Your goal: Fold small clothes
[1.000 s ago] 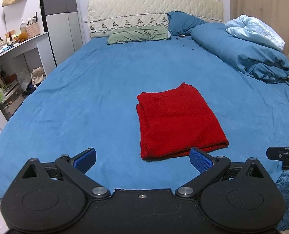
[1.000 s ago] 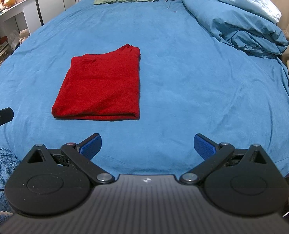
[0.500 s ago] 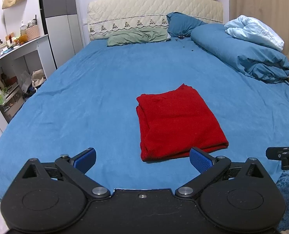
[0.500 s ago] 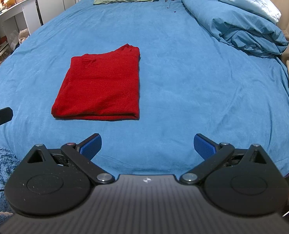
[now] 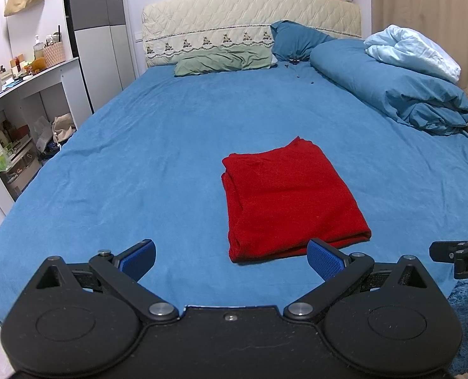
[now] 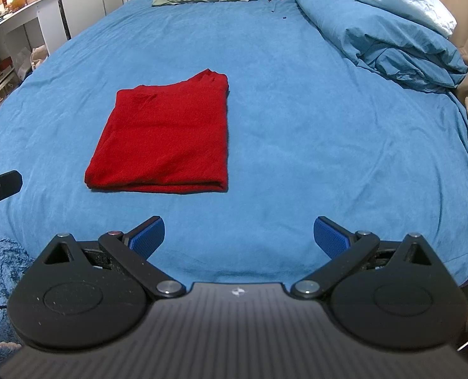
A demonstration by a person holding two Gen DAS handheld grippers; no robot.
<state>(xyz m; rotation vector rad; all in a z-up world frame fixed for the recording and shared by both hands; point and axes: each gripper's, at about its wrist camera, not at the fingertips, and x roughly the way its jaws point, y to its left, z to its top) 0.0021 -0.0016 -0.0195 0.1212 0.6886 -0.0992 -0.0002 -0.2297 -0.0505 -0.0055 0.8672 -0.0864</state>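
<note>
Now your left gripper (image 5: 230, 257) and right gripper (image 6: 238, 233) are both spread wide and empty. The folded cloth (image 6: 164, 140) lies flat near the bed's (image 6: 297, 126) front edge.

Plain red folded garment (image 5: 292, 200) on a blue bedsheet (image 5: 158, 158); grippers' fingers (image 5: 137, 258) black with blue pads.

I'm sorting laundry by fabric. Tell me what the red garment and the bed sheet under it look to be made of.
The red garment looks like a soft knit or terry-like cloth: matte, with a fine nubby surface and thick rounded fold edges. The blue sheet looks like brushed or fleecy fabric: matte, slightly fuzzy, with shallow soft wrinkles. The exact fibre of either cannot be told.
</note>
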